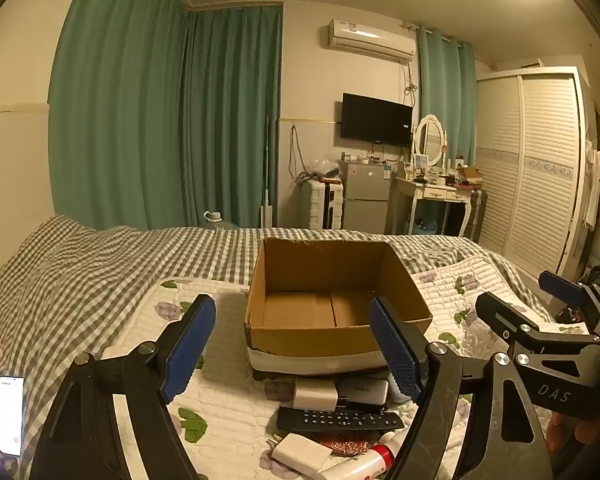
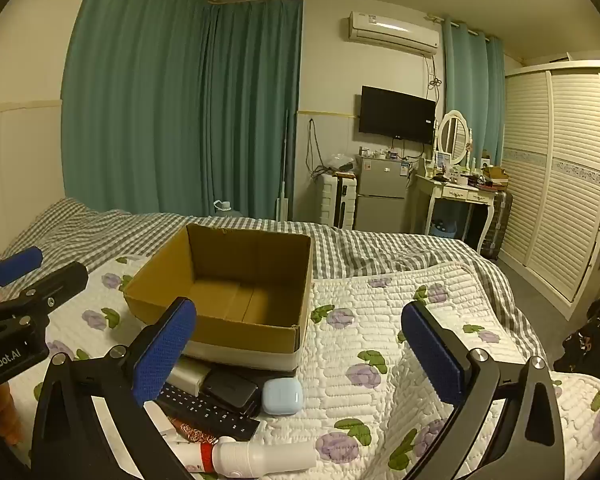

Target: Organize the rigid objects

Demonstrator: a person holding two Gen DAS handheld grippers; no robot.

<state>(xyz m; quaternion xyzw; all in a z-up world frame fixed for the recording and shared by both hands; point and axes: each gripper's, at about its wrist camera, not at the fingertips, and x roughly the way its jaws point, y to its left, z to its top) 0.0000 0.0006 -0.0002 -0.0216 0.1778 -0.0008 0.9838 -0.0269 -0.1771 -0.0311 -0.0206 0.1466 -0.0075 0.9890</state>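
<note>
An open, empty cardboard box (image 1: pixel 332 304) sits on the quilted bed; it also shows in the right wrist view (image 2: pixel 228 296). In front of it lies a pile: a black remote (image 1: pixel 338 420) (image 2: pixel 208 410), a white charger (image 1: pixel 314 394), a silver power bank (image 1: pixel 364 390) (image 2: pixel 188 376), a white plug (image 1: pixel 302 454), a white bottle with red band (image 1: pixel 360 464) (image 2: pixel 256 456), and a light blue earbud case (image 2: pixel 282 396). My left gripper (image 1: pixel 296 348) is open above the pile. My right gripper (image 2: pixel 300 354) is open, right of the pile, and shows in the left wrist view (image 1: pixel 532 292).
A phone with a lit screen (image 1: pixel 10 416) lies at the bed's left edge. The flowered quilt (image 2: pixel 380 320) spreads to the right of the box. A wardrobe (image 2: pixel 560 176), a dresser and a small fridge stand beyond the bed.
</note>
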